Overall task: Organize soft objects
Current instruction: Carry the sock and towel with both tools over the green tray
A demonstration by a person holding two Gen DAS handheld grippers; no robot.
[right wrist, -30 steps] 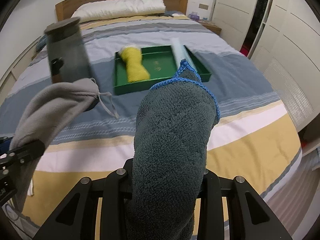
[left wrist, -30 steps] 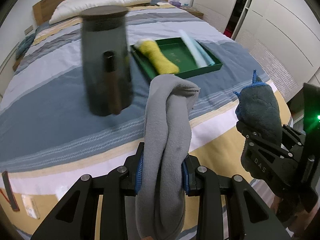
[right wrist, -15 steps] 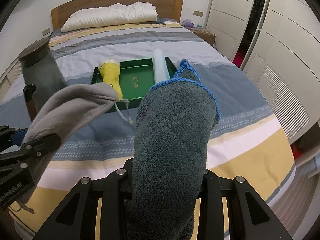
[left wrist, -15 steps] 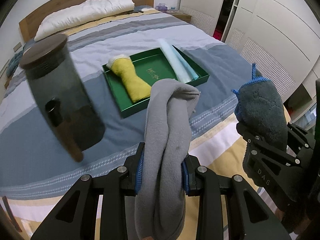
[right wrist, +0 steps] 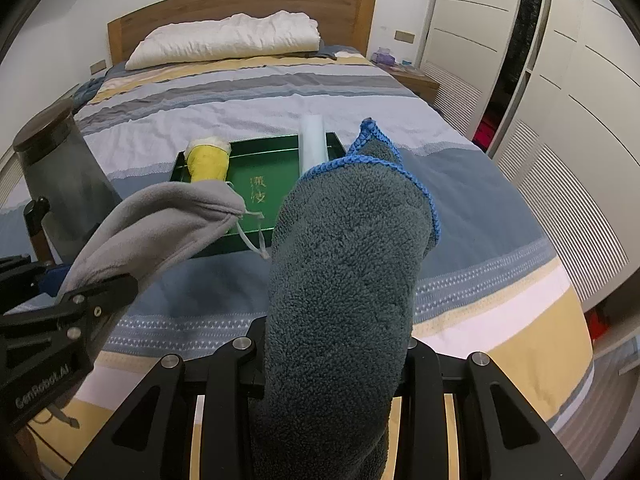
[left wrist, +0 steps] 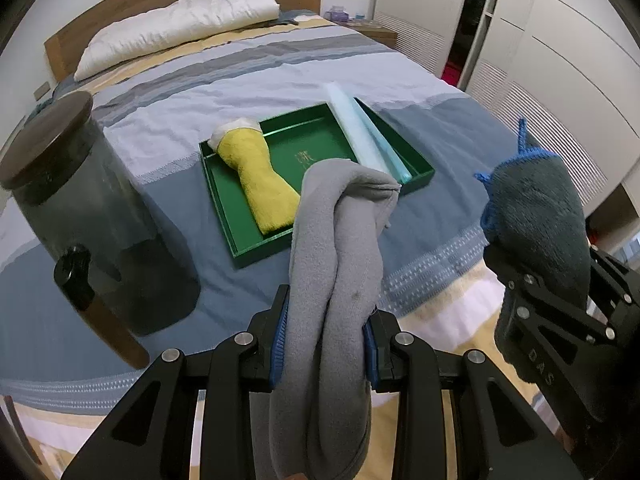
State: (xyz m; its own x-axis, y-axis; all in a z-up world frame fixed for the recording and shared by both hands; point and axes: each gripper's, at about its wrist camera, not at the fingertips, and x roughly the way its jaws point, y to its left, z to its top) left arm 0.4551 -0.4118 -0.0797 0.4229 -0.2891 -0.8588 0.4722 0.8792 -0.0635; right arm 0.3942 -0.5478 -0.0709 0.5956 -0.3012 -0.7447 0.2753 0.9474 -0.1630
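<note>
My left gripper (left wrist: 325, 340) is shut on a rolled light grey cloth (left wrist: 340, 248) that stands up between its fingers; the cloth also shows in the right wrist view (right wrist: 168, 220). My right gripper (right wrist: 334, 356) is shut on a dark grey fluffy towel with blue edging (right wrist: 348, 248), also seen at the right of the left wrist view (left wrist: 536, 216). Both are held above the near edge of the bed. Ahead lies a green tray (left wrist: 320, 148) holding a rolled yellow towel (left wrist: 256, 172) and a pale blue roll (left wrist: 368, 136).
A tall dark jar with a wooden lid (left wrist: 84, 200) stands on the bed at the left, close to my left gripper. A white pillow (right wrist: 228, 40) lies by the headboard. White wardrobe doors (right wrist: 560, 60) line the right side.
Both grippers have pulled back and up from the bed with their cloths still held. The jar has shifted left in view, and the tray sits more central.
</note>
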